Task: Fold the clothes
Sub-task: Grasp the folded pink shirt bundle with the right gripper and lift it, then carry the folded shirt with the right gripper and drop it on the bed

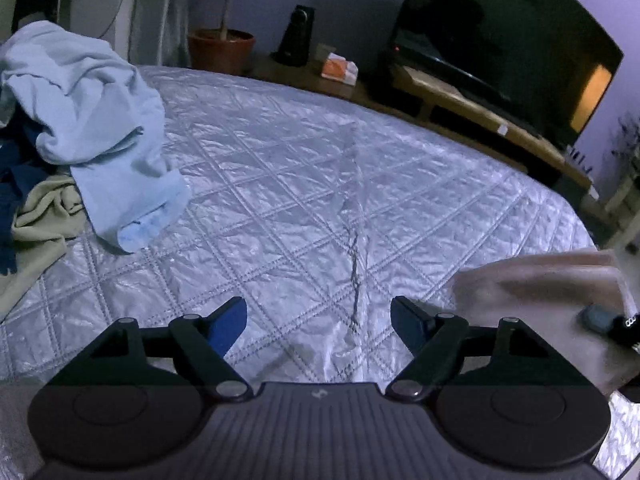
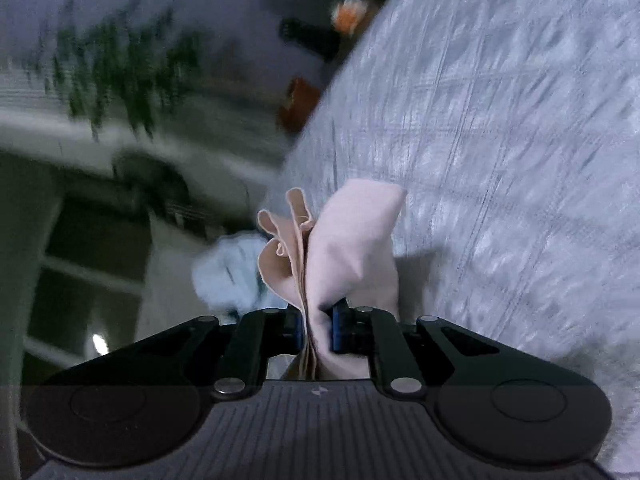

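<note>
My right gripper [image 2: 317, 330] is shut on a folded pale pink garment [image 2: 344, 248], whose layered edges stick up between the fingers. The view is tilted and blurred, with the quilted bedspread [image 2: 500, 160] to the right. The pink garment [image 1: 540, 292] also shows blurred at the lower right of the left wrist view, with part of the right gripper beside it. My left gripper [image 1: 318, 326] is open and empty above the silvery quilted bedspread [image 1: 300, 200]. A pile of unfolded clothes lies at the left: a light blue garment [image 1: 100, 120] over an olive one [image 1: 40, 216] and a dark blue one [image 1: 12, 168].
Beyond the bed's far edge stand a low wooden shelf [image 1: 480, 120] with a television [image 1: 500, 40], an orange box [image 1: 338, 68], a dark speaker [image 1: 296, 36] and a potted plant [image 1: 222, 48]. A green plant [image 2: 120, 64] shows blurred in the right wrist view.
</note>
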Demonstrator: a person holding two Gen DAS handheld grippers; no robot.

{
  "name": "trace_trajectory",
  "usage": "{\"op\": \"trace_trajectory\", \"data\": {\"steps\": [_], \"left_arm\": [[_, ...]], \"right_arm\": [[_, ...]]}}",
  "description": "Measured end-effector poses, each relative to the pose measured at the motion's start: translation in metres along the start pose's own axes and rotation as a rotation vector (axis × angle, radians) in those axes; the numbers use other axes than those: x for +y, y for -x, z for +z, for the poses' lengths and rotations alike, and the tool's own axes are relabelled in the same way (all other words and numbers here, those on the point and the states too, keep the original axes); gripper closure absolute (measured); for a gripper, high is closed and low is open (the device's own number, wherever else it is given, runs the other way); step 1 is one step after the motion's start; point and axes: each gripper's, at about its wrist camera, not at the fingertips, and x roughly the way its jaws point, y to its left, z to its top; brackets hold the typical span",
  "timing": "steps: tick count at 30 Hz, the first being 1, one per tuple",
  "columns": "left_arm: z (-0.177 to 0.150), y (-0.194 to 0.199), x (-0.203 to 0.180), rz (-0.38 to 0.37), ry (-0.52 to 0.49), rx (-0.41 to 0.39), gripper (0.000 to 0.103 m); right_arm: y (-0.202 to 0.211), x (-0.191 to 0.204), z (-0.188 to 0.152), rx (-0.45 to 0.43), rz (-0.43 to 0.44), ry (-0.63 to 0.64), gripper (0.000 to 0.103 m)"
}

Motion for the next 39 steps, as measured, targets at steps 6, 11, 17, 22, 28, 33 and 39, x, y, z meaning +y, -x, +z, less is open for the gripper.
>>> {"op": "trace_trajectory", "data": {"steps": [6,11,17,22,28,33,39], "left_arm": [[-0.001,0.001,-0.009,0.003,-0.037,-0.022,0.027],[-0.003,-0.001,-0.019,-0.006,-0.067,-0.02,0.027],[-0.011,-0.008,-0.033,-0.03,-0.104,0.003,0.027],[-0.013,-0.008,-0.039,-0.048,-0.117,0.008,0.027],[-0.01,-0.011,-0.043,-0.051,-0.116,0.05,0.023],[-0.014,-0.009,-0.048,-0.066,-0.137,0.078,0.023],[-0.018,0.002,-0.052,-0.071,-0.143,0.105,0.018]], "right_arm": [[0.09,-0.012,0.046,-0.439,0.067,-0.114,0.087],[0.144,-0.051,0.069,-0.779,0.131,-0.238,0.087],[0.15,-0.123,0.068,-1.0,-0.004,-0.494,0.084],[0.137,-0.14,0.053,-1.014,-0.199,-0.491,0.064],[0.164,-0.076,0.058,-0.955,-0.649,-0.13,0.04],[0.16,-0.012,0.068,-0.935,-0.967,0.432,0.04],[0.122,-0.028,0.141,-0.549,-1.105,0.451,0.038]]}}
